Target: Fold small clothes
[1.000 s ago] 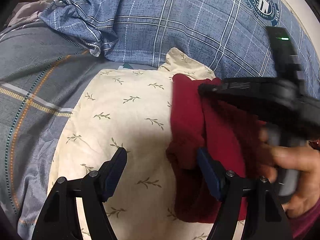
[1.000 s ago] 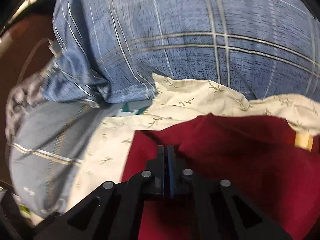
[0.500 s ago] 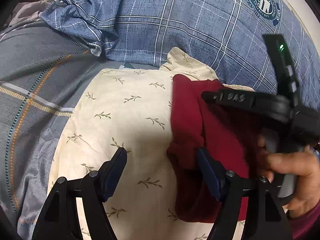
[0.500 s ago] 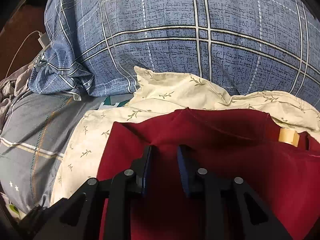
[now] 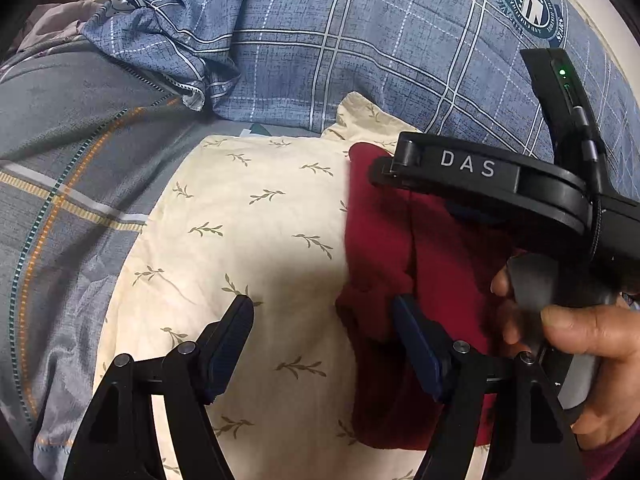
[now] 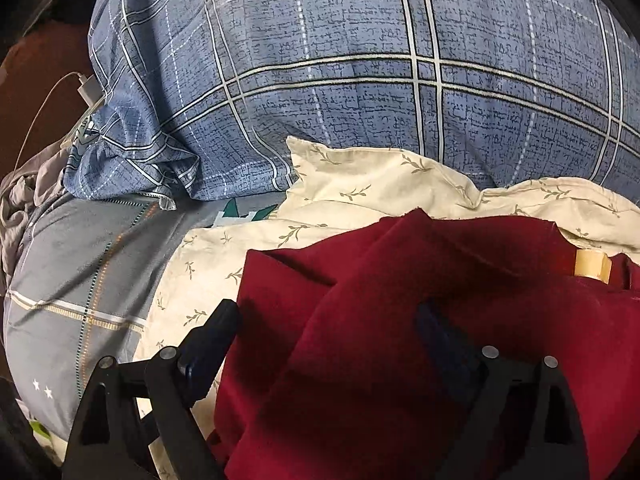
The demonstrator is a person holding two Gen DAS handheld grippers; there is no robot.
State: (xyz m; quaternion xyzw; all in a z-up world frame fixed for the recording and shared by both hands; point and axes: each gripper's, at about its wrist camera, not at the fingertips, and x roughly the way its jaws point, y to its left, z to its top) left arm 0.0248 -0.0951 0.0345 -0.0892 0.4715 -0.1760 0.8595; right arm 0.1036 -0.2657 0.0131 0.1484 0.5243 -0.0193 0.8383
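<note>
A dark red garment (image 5: pixel 380 248) lies partly folded on a cream leaf-print cloth (image 5: pixel 248 232). It also shows in the right wrist view (image 6: pixel 400 320), with a beige label (image 6: pixel 592 269) at its far right. My left gripper (image 5: pixel 324 320) is open and empty, low over the cloth, its right finger at the garment's left edge. My right gripper (image 6: pixel 332 328) is open over the garment, with fabric lying between its fingers. The right gripper's body (image 5: pixel 480 172) shows in the left wrist view above the garment, held by a hand (image 5: pixel 580 344).
A blue plaid pillow (image 6: pixel 360 80) lies behind the cream cloth and also shows in the left wrist view (image 5: pixel 360 48). A grey striped bedsheet (image 5: pixel 60 160) spreads to the left. A white charger and cable (image 6: pixel 88 88) lie at the far left.
My right gripper was shut on the red garment, then opened wide and let it go. The left gripper has not moved.
</note>
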